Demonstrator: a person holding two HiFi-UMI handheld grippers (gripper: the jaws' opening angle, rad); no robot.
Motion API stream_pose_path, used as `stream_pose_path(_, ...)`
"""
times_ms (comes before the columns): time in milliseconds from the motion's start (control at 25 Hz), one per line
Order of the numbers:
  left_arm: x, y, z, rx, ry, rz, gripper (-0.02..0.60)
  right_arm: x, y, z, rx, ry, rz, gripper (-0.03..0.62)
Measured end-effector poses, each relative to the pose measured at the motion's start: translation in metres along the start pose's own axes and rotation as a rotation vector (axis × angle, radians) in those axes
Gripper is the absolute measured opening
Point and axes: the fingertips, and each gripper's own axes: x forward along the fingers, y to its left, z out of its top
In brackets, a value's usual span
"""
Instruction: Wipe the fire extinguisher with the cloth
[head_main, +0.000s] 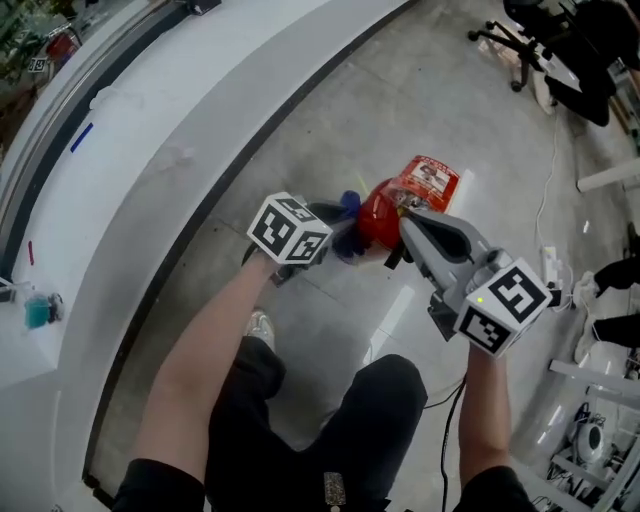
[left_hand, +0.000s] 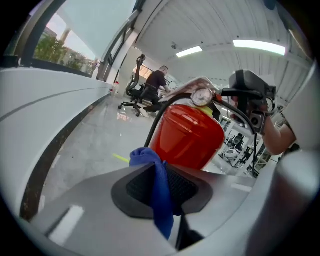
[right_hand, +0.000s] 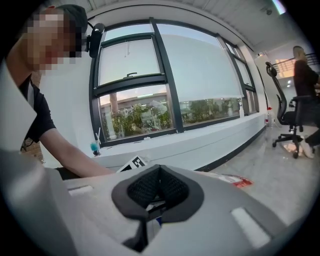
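The extinguisher (left_hand: 187, 137) gauge (left_hand: 201, 96) shows only in left gripper view

The grey concrete floor (head_main: 330, 110) carries a black office chair (head_main: 520, 45) at the far end, a white cable (head_main: 548, 190) trailing to a power strip (head_main: 553, 265), and the person's shoe (head_main: 260, 327). The red fire extinguisher (head_main: 385, 212) is tipped above the floor; whether it rests there cannot be told. On the floor's left a curved white ledge (head_main: 150, 130) bears a small teal object (head_main: 38, 311).
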Motion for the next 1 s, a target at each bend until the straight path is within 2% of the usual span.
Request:
stream_pose_path(240, 0.002, 0.019, 0.026, 0.009, -0.035, -0.045, 0.066, 0.002, 0.005, 0.002, -0.036, 0.022, 0.010, 0.003)
stream_pose_path(480, 0.032, 0.041, 0.045, 0.008, -0.056, -0.076, 0.064, 0.003, 0.004, 0.004, -0.043, 0.020, 0.004, 0.003)
stream_pose_path(800, 0.079, 0.054, 0.044, -0.063, -0.059, -0.158, 0.064, 0.004, 0.002, 0.001, -0.027, 0.026, -0.010, 0.003)
stream_pose_path(1000, 0.081, 0.058, 0.033, -0.095, -0.045, -0.177, 0.064, 0.002, -0.004, 0.001, -0.005, 0.001, -0.017, 0.003)
